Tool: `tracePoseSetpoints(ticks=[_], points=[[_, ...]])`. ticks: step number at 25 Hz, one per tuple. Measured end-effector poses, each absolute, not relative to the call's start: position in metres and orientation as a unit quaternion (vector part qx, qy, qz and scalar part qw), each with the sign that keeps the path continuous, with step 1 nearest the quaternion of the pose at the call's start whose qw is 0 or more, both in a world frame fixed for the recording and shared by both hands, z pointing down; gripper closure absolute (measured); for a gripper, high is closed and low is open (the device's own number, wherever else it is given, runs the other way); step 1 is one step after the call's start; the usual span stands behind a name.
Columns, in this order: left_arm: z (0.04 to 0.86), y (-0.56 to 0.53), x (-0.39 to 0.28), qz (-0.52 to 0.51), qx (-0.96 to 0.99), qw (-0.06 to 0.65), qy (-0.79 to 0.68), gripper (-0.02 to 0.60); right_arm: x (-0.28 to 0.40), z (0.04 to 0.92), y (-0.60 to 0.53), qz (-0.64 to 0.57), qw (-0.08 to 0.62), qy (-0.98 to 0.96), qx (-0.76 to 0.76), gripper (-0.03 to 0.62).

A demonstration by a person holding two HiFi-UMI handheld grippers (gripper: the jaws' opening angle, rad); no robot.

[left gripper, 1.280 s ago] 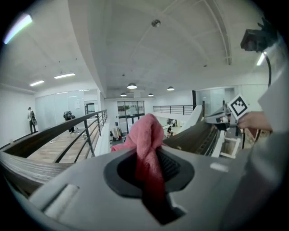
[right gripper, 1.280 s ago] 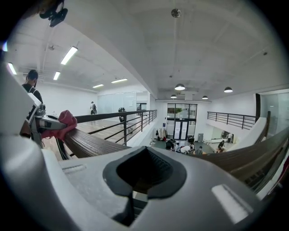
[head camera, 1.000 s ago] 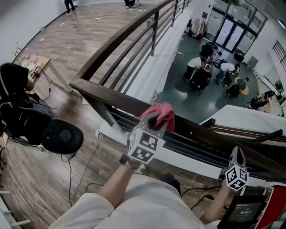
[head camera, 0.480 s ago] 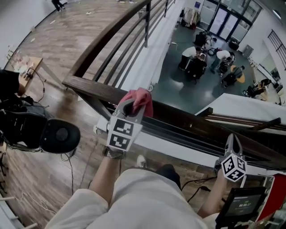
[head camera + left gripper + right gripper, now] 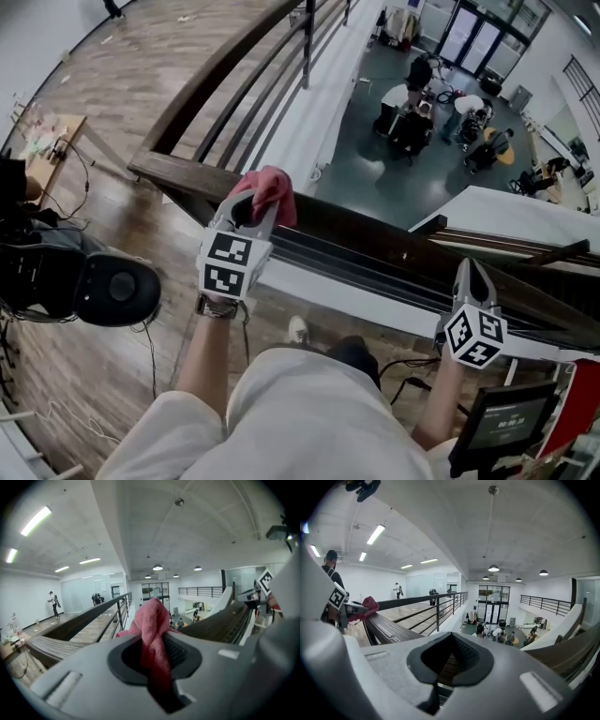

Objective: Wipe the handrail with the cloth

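Observation:
The dark wooden handrail [image 5: 375, 239] runs from a corner at the left across to the right. A pink cloth [image 5: 272, 190] lies bunched on top of it, not far from that corner. My left gripper [image 5: 255, 204] is shut on the cloth and presses it to the rail. In the left gripper view the cloth [image 5: 153, 623] hangs out between the jaws, with the handrail [image 5: 44, 648] beneath. My right gripper [image 5: 469, 270] is shut and holds nothing, hovering by the rail's near side further right. In the right gripper view the handrail [image 5: 386, 629] and the cloth [image 5: 370, 603] show at the left.
A second rail [image 5: 220, 70] leads away from the corner over metal bars. Beyond the rail is a drop to a lower floor with people [image 5: 412, 103]. A black round seat [image 5: 111, 289] and cables are at the left. A tablet screen [image 5: 502, 424] sits at the bottom right.
My left gripper has slid the pink cloth leftwards along the handrail, closer to the corner. The right gripper has stayed by the rail at the right.

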State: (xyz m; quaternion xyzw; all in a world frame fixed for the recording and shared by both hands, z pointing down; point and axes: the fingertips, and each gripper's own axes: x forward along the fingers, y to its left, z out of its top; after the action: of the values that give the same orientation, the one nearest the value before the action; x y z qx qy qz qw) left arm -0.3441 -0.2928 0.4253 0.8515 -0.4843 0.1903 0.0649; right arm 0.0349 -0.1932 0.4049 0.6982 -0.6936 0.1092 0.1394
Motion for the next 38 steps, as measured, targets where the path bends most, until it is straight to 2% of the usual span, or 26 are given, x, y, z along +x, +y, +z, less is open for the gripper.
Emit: tracePoseSetpoints(ticks=[17, 38], points=[[0.424, -0.313, -0.394, 0.181, 0.829, 0.057, -0.526, 0.506, -0.052, 0.409, -0.211, 0.094, 0.166, -0.755, 0.628, 0.592], [0.425, -0.353, -0.559, 0.173, 0.755, 0.094, -0.626, 0.506, -0.084, 0.416, -0.21, 0.066, 0.22, -0.765, 0.602, 0.592]])
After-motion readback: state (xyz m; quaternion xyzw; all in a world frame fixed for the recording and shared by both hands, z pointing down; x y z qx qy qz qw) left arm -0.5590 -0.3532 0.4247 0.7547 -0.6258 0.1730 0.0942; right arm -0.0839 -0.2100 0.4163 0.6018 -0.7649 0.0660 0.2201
